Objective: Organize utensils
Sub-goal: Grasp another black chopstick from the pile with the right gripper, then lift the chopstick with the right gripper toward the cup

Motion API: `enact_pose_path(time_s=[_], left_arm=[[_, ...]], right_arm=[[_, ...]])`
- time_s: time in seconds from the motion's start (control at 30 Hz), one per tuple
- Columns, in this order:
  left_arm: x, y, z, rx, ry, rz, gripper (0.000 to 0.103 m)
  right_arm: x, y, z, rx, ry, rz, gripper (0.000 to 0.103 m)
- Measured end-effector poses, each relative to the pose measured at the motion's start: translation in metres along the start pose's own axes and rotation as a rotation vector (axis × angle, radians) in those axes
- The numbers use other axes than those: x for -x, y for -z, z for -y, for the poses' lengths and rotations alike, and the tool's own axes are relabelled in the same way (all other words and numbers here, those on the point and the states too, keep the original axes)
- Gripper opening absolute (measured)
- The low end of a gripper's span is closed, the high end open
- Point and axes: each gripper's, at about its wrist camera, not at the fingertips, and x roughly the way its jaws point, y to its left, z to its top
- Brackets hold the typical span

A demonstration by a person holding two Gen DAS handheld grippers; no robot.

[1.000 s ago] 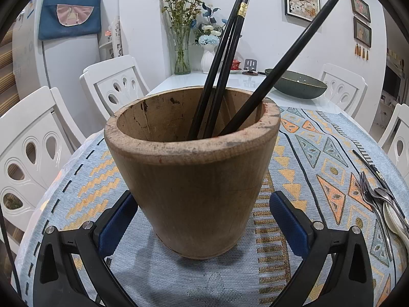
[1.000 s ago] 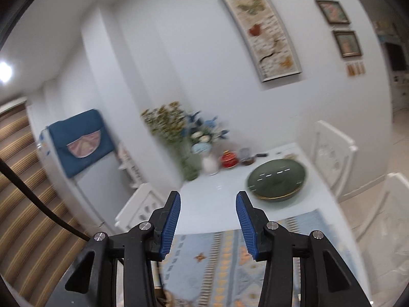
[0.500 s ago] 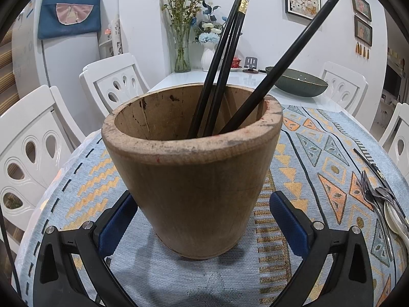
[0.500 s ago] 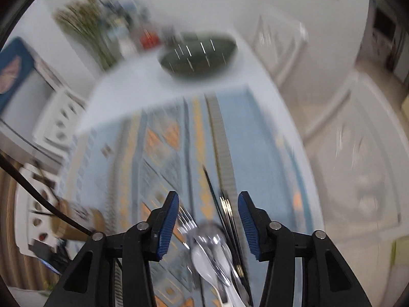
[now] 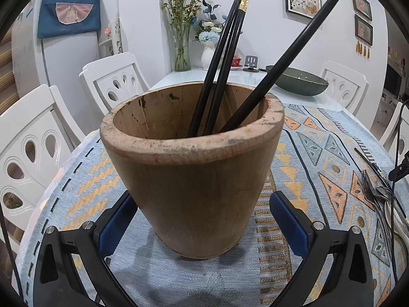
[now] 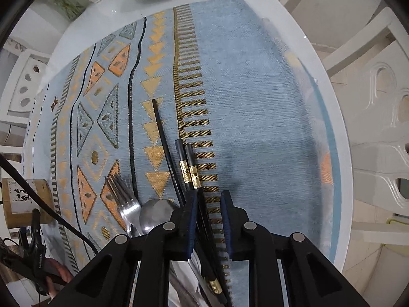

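We see the left gripper with its jaws spread wide on either side of the wooden holder; the blue pads stand just clear of its base, not pressing. The holder sits upright on the patterned cloth over the worktop and contains three black chopsticks leaning against its far rim. To the holder's right lie the loose utensils. The right gripper points steeply down over them; its jaws have just been closing and remain a little apart, with black gold-banded chopsticks lying between them, contact unclear. A fork and spoon lie left of those chopsticks.
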Motion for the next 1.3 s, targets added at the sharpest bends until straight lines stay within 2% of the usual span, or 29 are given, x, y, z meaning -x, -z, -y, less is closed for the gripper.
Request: enact_pose_path(time_s=[0.37, 1.03, 1.2, 1.3], left_arm=[[-0.001, 0.000, 0.000, 0.000, 0.001, 0.000, 0.103], [-0.001, -0.001, 0.001, 0.000, 0.000, -0.002, 0.103], [-0.001, -0.001, 0.001, 0.000, 0.000, -0.003, 0.103], [-0.002, 0.001, 0.000, 0.000, -0.001, -0.005, 0.103]], right_arm=[[-0.007, -0.003, 0.009, 0.039, 0.001, -0.023, 0.018], [-0.024, -0.006, -0.023, 0.217, 0.038, -0.150, 0.018], [-0.029, -0.018, -0.027, 0.242, 0.009, -0.175, 0.018], [-0.037, -0.028, -0.024, 0.225, -0.031, -0.203, 0.023]])
